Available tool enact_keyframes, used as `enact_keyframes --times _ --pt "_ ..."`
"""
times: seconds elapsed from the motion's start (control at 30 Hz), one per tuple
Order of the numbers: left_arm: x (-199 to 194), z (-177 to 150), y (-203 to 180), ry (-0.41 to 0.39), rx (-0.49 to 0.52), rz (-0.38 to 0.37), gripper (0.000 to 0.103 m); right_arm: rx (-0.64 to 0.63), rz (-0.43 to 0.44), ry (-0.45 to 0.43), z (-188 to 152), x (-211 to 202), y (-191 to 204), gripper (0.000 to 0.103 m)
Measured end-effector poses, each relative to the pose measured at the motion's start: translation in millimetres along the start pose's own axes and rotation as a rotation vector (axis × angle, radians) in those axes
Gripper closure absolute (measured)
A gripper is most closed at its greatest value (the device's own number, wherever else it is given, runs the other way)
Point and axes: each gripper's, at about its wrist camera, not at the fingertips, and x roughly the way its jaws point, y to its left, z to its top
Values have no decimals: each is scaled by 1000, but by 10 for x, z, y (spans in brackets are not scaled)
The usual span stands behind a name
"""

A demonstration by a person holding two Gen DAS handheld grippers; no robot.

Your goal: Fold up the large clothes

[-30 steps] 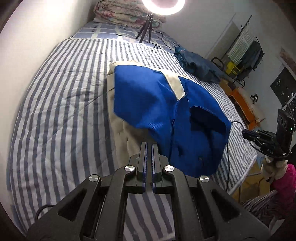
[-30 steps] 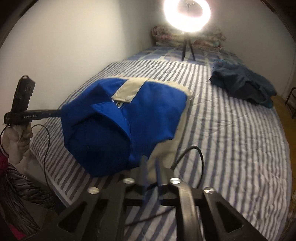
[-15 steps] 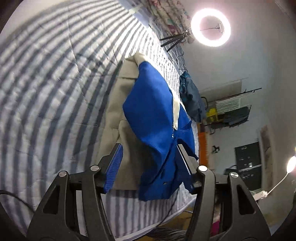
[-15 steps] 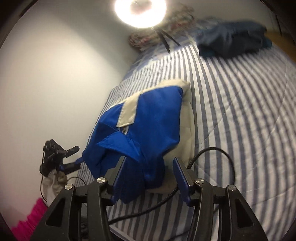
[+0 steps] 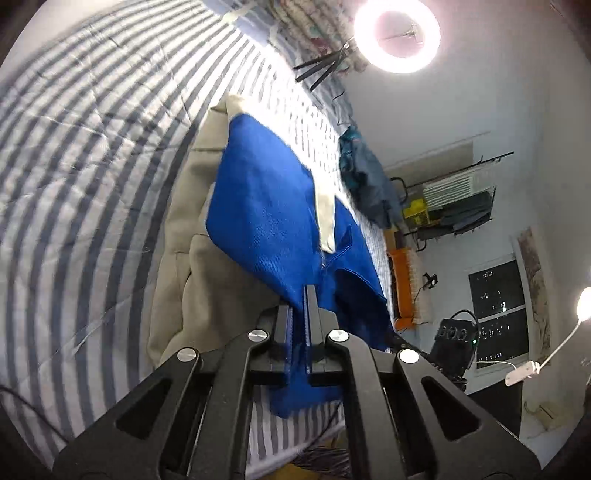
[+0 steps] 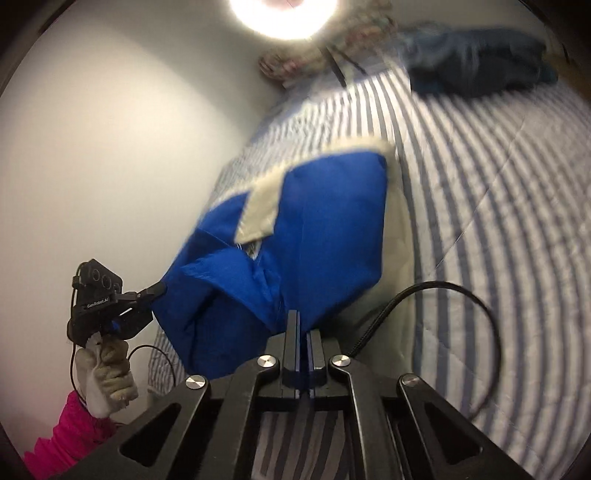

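A blue jacket (image 5: 266, 221) with beige lining (image 5: 177, 277) lies folded on the striped bed (image 5: 74, 166). My left gripper (image 5: 300, 295) is shut on the jacket's near blue edge, and the cloth runs down between its fingers. In the right wrist view the jacket (image 6: 325, 221) lies straight ahead, and my right gripper (image 6: 301, 321) is shut on its near blue hem. The left gripper (image 6: 155, 291), held by a gloved hand (image 6: 107, 373), meets the cloth's left corner there. The right gripper's black body (image 5: 458, 332) shows past the jacket; its fingers are hidden.
A lit ring light (image 5: 397, 35) on a tripod stands at the head of the bed by a folded quilt. A dark blue clothes pile (image 6: 472, 62) lies farther up the bed. A black cable (image 6: 443, 291) loops over the sheet beside the jacket. A wall runs along the bed's far side.
Both grippers rolled, opened around the jacket's near edge, then shut on it. Each has come closer to the blue cloth.
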Motion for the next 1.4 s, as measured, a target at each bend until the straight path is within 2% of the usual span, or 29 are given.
enact_keyframes --times 0.07,0.13,0.2,0.3,0.43,0.5,0.53,0.57,0.6,0.7,0.77,0.8,0.93,1.03,1.1,1.27,1.4 --pt "-73 -66 45 -1 -4 9 101 3 32 -18 -19 -189 34 103" --pt "-1 -173 178 26 7 67 101 14 55 -20 -88 -246 -3 103" --pt "203 -268 356 65 15 168 101 30 25 30 -187 -78 -93 103" --pt "377 -357 512 76 -2 210 101 30 -82 117 -349 286 -209 103" --pt "328 -358 329 76 93 267 100 18 -98 121 -347 320 -239 103" --pt "276 -339 245 73 118 297 98 -15 -97 118 -289 204 -140 100" --pt "218 -333 198 63 126 307 98 -40 -115 108 -258 117 -65 94" --pt "146 -330 142 41 137 316 98 -62 -127 95 -219 55 -12 84" --pt "95 -330 106 27 147 321 98 -91 -126 72 -196 -47 74 79" --pt "-160 -364 -79 -35 202 313 98 -178 -62 45 -207 -273 309 79" --pt "-232 -347 -185 -42 243 293 98 -257 17 88 -288 -289 487 79" --pt "-257 -357 -230 -47 265 298 98 -291 27 113 -332 -242 555 79" --pt "-65 -340 -409 -34 299 292 98 -408 -19 235 -518 200 726 81" --pt "140 -349 -461 4 313 289 98 -421 -52 276 -541 456 687 81" --pt "237 -376 -475 21 329 304 98 -417 -75 254 -413 549 706 81" --pt "286 -385 -458 31 331 308 98 -328 -135 120 56 471 493 80" --pt "353 -354 -435 35 324 314 98 -274 -155 147 180 651 342 76"
